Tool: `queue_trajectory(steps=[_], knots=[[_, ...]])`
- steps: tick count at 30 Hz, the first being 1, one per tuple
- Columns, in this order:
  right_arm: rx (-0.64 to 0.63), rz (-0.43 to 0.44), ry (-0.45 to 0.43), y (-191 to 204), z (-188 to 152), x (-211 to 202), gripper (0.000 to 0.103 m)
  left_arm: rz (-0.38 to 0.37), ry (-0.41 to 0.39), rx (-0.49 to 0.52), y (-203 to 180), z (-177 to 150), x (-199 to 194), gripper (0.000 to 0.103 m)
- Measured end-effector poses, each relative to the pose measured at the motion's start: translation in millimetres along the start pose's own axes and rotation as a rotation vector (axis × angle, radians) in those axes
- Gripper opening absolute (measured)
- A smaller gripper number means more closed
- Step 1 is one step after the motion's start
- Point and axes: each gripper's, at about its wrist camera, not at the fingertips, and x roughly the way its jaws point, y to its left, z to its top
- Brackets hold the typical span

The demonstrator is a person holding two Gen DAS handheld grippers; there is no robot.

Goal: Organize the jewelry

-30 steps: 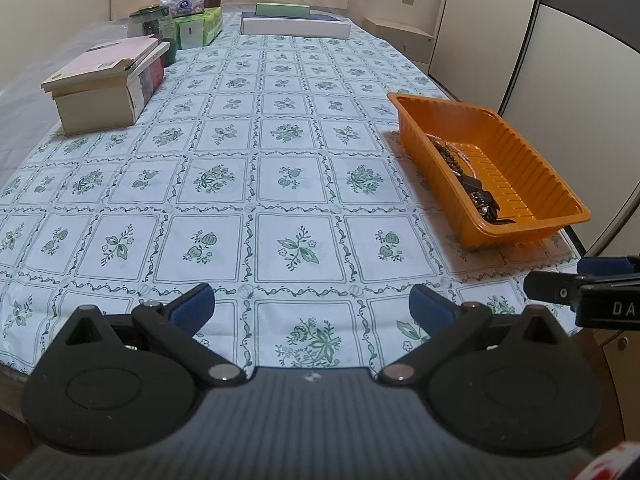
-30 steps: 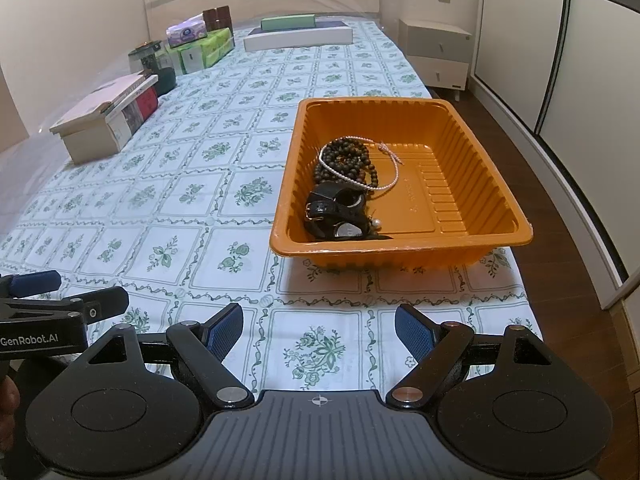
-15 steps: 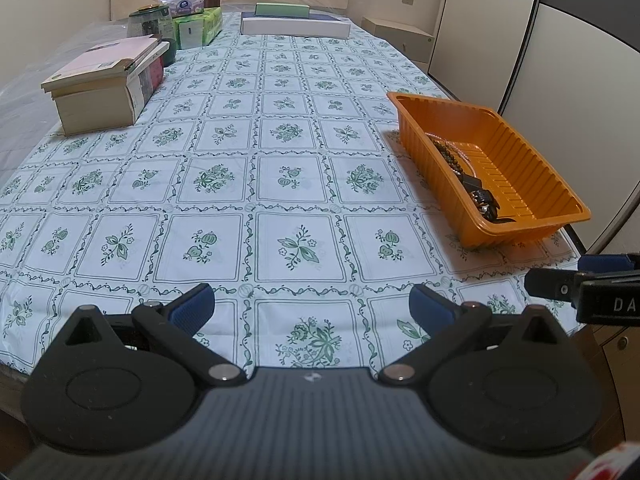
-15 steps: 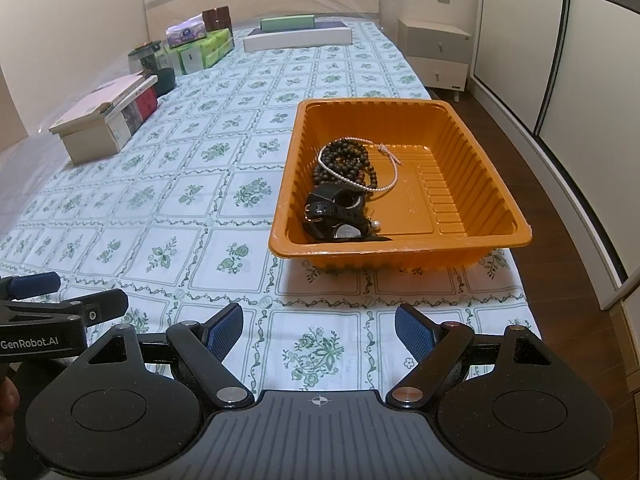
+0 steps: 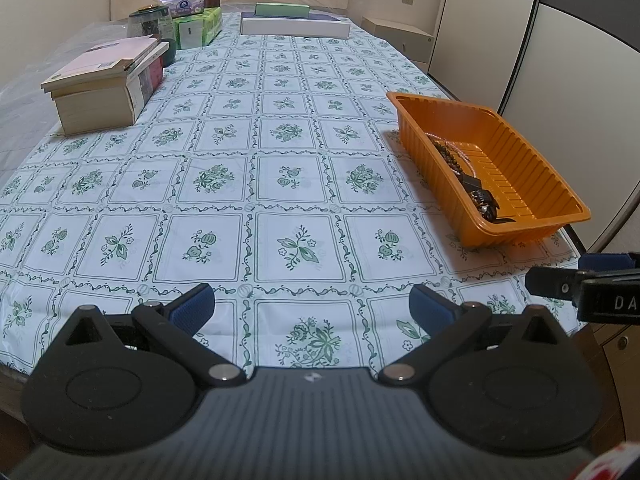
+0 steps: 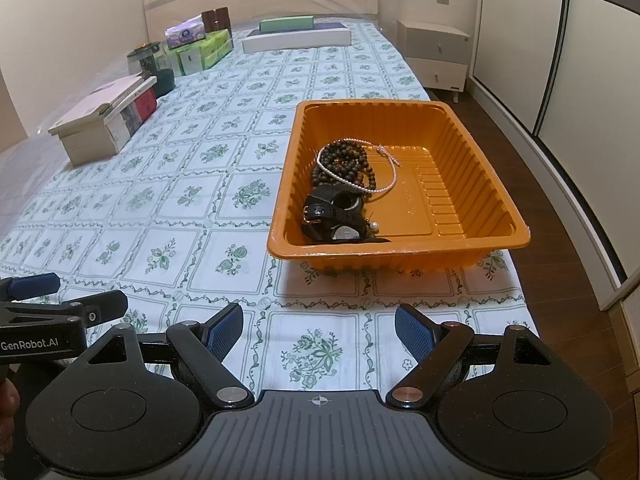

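Jewelry heaped in an orange tray (image 6: 472, 128) on the counter (image 5: 280, 184) — both of your hand-held grippers empty.

Your right hand-held gripper (image 6: 319, 334) hangs above the patterned cloth just short of the tray's near wall, its blue pads (image 6: 226, 330) set wide apart with nothing between them. Your left hand-held gripper (image 5: 311, 307) is spread just as wide over bare cloth, the tray well off to its right. Inside the tray, against the left wall, lie a coil of dark beads (image 6: 344, 160), a pearl strand (image 6: 384, 188) looped across them, and a black watch (image 6: 332, 216) nearest you — the ribbed right half of the tray floor is bare. On the far left of the counter stand books (image 5: 100, 84) and tissue packs (image 5: 198, 28); flat boxes (image 5: 294, 24) sit at the far end.
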Motion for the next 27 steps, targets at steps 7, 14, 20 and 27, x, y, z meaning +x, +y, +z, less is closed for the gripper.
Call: queue_trajectory(steps=[7,14,20,27], knots=[[-0.001,-0.001,0.000,0.4,-0.2,-0.2,0.083,-0.001,-0.001,0.001,0.1,0.0,-0.1,0.103],[-0.001,-0.002,0.000,0.5,-0.2,0.0,0.083,0.000,-0.002,0.001,0.0,-0.2,-0.2,0.103],[-0.001,-0.001,-0.001,0.6,-0.1,-0.1,0.083,-0.004,-0.001,0.003,-1.4,0.6,-0.5,0.103],[-0.002,-0.002,0.000,0.7,-0.1,0.0,0.083,-0.006,-0.001,0.004,-2.0,1.0,-0.4,0.103]])
